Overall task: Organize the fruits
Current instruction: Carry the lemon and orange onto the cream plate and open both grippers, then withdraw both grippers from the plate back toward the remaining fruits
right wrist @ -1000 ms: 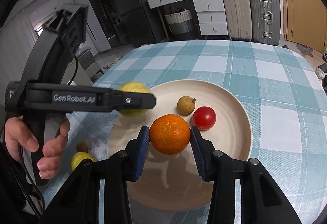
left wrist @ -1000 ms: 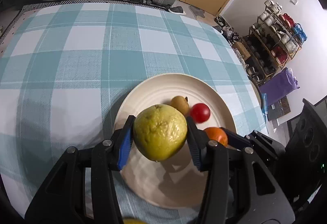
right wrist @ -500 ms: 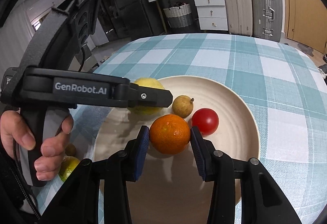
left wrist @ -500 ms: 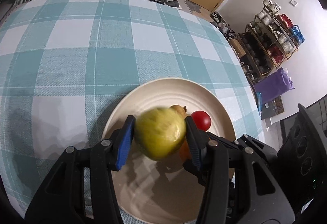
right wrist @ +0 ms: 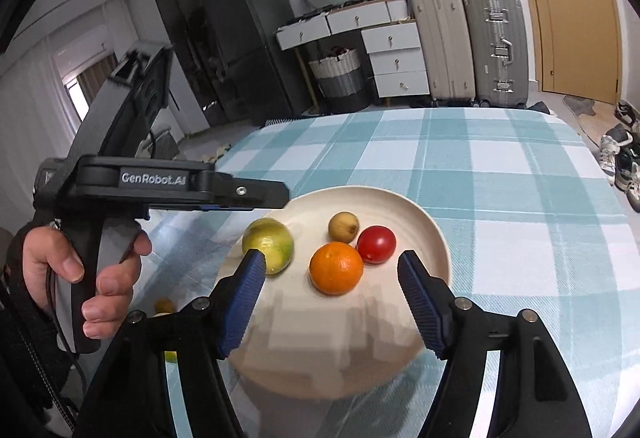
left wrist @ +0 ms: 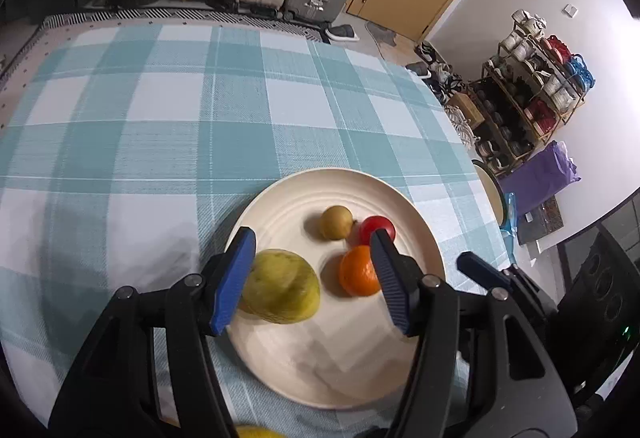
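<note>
Both grippers hung over a cream plate (right wrist: 434, 234) on a table with a teal-and-white checked cloth (left wrist: 168, 126). Left gripper (left wrist: 312, 274) had its jaws spread wide, nothing between the pads; the large yellow-green fruit (left wrist: 282, 292) lay on the plate's left portion, just beside the left pad, contact not clear. Right gripper (right wrist: 332, 298) also stood wide apart and empty, the orange (right wrist: 336, 268) resting on the plate between and slightly ahead of its fingertips, touching neither. A red tomato (right wrist: 376, 244) sat against the orange's far right side, and a small tan-brown fruit (right wrist: 343, 226) lay just beyond, near the plate's middle. In the right wrist view the person's left hand (right wrist: 80, 278) gripped the left tool's handle. Off the plate, near the table's close edge, a small brown fruit (right wrist: 164, 305) and part of a yellow one (left wrist: 256, 432) showed, mostly hidden by the gripper bodies.
</note>
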Motion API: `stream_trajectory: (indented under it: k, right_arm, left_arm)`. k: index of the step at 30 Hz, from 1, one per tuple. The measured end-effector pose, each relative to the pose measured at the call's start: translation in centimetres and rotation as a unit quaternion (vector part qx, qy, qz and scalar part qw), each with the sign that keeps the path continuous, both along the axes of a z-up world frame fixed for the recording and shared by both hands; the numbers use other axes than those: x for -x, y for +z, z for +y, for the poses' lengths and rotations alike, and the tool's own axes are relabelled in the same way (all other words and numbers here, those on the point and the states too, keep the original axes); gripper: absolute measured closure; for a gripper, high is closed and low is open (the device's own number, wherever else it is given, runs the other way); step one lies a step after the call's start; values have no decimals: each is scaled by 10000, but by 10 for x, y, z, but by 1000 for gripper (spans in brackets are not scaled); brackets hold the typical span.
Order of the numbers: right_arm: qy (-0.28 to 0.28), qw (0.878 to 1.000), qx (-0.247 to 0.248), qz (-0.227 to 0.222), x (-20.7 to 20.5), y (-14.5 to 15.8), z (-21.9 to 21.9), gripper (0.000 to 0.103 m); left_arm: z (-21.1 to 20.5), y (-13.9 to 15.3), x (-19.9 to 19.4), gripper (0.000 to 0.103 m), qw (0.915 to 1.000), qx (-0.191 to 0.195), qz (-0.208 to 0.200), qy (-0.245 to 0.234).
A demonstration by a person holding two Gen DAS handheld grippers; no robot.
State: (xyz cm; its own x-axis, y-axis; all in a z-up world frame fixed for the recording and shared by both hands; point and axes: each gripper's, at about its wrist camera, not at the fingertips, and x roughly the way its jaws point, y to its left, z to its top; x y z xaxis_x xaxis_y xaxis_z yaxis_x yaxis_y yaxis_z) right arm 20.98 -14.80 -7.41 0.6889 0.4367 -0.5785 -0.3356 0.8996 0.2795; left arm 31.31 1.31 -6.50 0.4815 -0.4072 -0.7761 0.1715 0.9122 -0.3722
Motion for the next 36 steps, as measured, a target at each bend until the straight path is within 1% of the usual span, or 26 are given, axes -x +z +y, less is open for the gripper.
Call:
stream_trajectory:
  k: [1,3,4,5,6,7,10,13,17,27,32,36]
  right_arm:
    - [-33,10000,-38,-9,3,2,-3,30]
    - [-53,9999,-119,-22,8,5,-7,22]
    - [-63,9998,-157,-44,11,7,-9,20]
    - [-72,9998,-178,-65,14,9,-10,19]
    - [-78,9997,-204,-93,17,12,-11,17]
    - [-84,9996,-230,-120,20,14,-12,16]
    - [-103,9993,-281,-238,30,23,-14,12]
    - [-133,9989,-280,-354,41,32,-15,7]
    - [-211,9984,-216,-486,56,42,-15,5]
    - [-181,9971,-106,-735,94,60,-11,4]
    - [-153,9963,-133,-830,113,67,-11,3]
    - [-129,9961,-157,-856,126,69,-10,3]
  left_arm:
    - [0,3,5,47,9999,-94,-56,3]
    - [-1,10,16,47,9993,-299,-201,26]
    - [-1,13,21,46,9989,-382,-266,39]
    - [-2,17,26,44,9983,-477,-335,55]
    - [-2,20,32,38,9974,-580,-422,83]
    - [-3,26,40,34,9961,-683,-545,101]
    - [-5,40,61,29,9919,-922,-858,140]
    - [-6,52,82,25,9880,-1052,-1110,229]
    - [-6,65,105,23,9837,-1198,-1299,319]
    - [-4,82,157,20,9812,-1198,-1459,391]
    - [-2,87,181,18,9798,-1197,-1536,455]
    - [2,89,202,13,9796,-1151,-1566,517]
